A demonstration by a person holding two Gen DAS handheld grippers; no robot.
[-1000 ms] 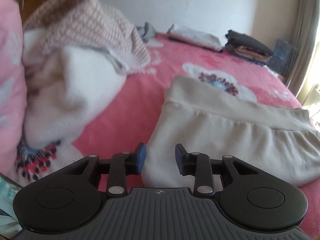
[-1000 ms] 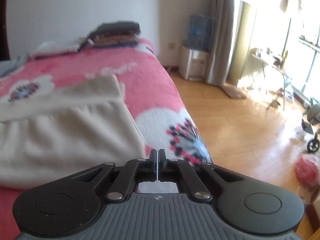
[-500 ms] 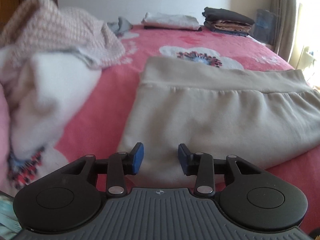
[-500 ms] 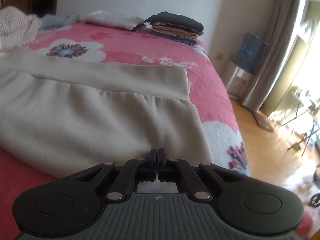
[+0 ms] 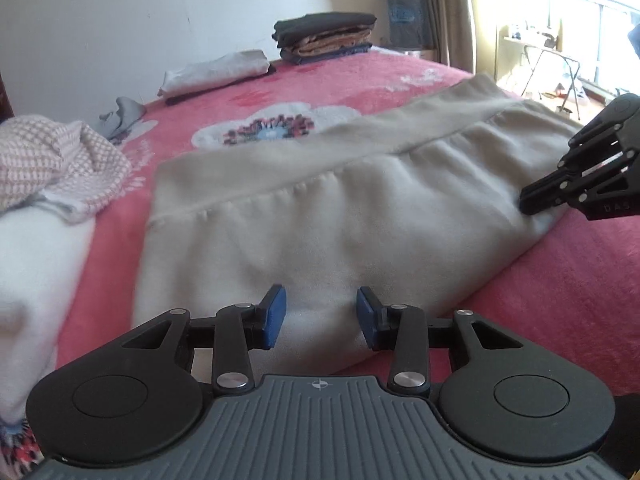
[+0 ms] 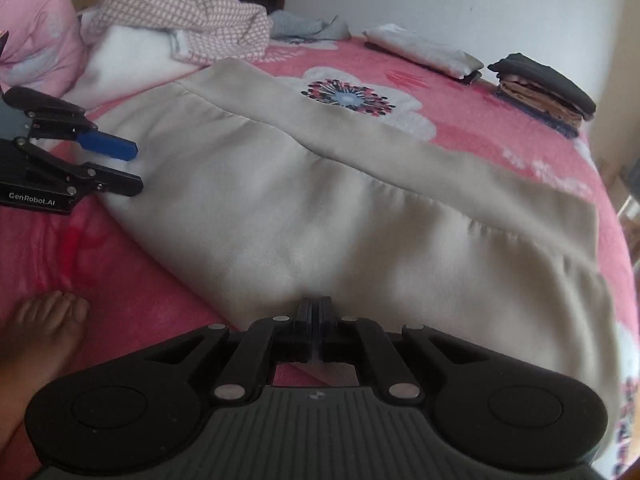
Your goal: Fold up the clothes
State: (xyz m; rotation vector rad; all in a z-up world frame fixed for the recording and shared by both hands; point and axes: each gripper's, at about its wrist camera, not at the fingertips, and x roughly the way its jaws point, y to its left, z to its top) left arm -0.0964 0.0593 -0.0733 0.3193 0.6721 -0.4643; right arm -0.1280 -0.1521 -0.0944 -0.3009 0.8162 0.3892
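Left wrist view: one beige garment (image 5: 320,216) lies flat on the pink flowered bedspread (image 5: 560,280), straight ahead of the left gripper (image 5: 320,322). The two blue pads (image 5: 273,322) stand spread with the garment's near hem between them; whether they touch the cloth is hard to tell. The right gripper (image 5: 528,204) enters from the right, its fingers pressed together, tip at the garment's right corner. Left of the tongs sits one loose heap: a checked knit (image 5: 52,164) over something white. Far ahead lie one folded pale piece (image 5: 216,72), one grey scrap (image 5: 122,114) and one dark stack of folded clothes (image 5: 324,38). Bare bedspread lies open to the right of the garment; a bright window washes out the far right.

Right wrist view: the right gripper (image 6: 315,334) is closed at the same garment's (image 6: 340,216) near hem; its own body hides whether cloth is nipped. The left gripper (image 6: 134,168) comes in from the left, its two fingers apart over the garment's left end. One bare foot (image 6: 44,328) rests on the bedspread (image 6: 152,304) near left, cut off by the frame. Beyond lie the same heap (image 6: 188,12), pale piece (image 6: 424,50) and stack (image 6: 544,88), and one pink pillow (image 6: 32,40) at far left.
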